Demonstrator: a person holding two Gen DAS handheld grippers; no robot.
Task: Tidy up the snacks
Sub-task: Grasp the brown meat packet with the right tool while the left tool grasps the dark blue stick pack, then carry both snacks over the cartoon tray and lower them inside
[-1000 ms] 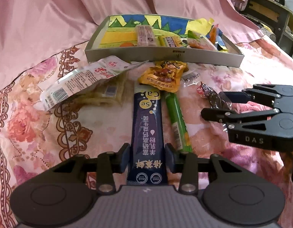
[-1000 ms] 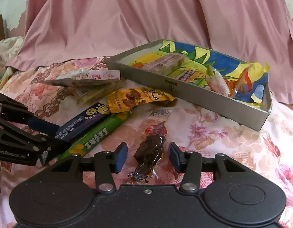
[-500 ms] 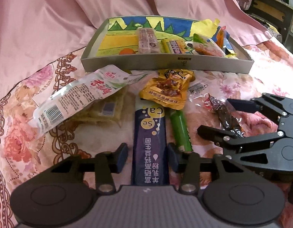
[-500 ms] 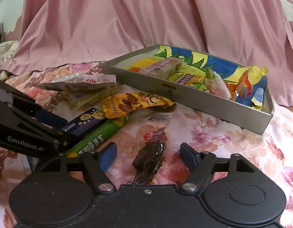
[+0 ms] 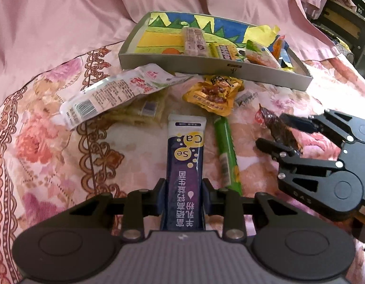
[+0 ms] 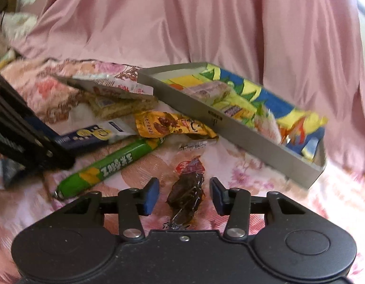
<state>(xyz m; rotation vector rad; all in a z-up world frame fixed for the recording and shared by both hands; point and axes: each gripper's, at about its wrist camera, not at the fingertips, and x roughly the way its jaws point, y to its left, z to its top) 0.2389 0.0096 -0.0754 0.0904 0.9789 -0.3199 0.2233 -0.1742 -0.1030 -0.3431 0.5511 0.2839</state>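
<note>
Right now my left gripper (image 5: 181,196) is clamped on the near end of the purple sachet (image 5: 185,163), its pads pressed to both edges after just closing down on it. My right gripper (image 6: 184,195) is half-open with its jaws having just been narrowing; the dark wrapped snack (image 6: 187,194) lies between the pads, but neither pad touches it yet.

The risks, as I judge them: the sachet is long and I hold only one end, so it may droop or swing when carried, and its free end could catch the box wall. The green stick (image 5: 226,151) lies just beside the sachet at its 3 o'clock, and the yellow pouch (image 5: 214,94) sits at its 12 o'clock, so a low drag could push either one along the bedspread (image 5: 47,146). On the right, the crinkly wrapper could slip or squirt out if the pads close on the loose foil rather than the body. The two grippers also sit near each other, so crossing paths toward the box could make them collide.

The grey box (image 5: 206,65), at 12 o'clock from the left gripper, already holds a pale bar (image 5: 194,41), a packet with dark lettering (image 5: 223,51) and several crumpled wrappers crowded at its 3 o'clock end. Its 9 o'clock end is bare. A white packet (image 5: 106,94) lies outside, overlapping a flat cracker pack (image 5: 139,111) underneath.
</note>
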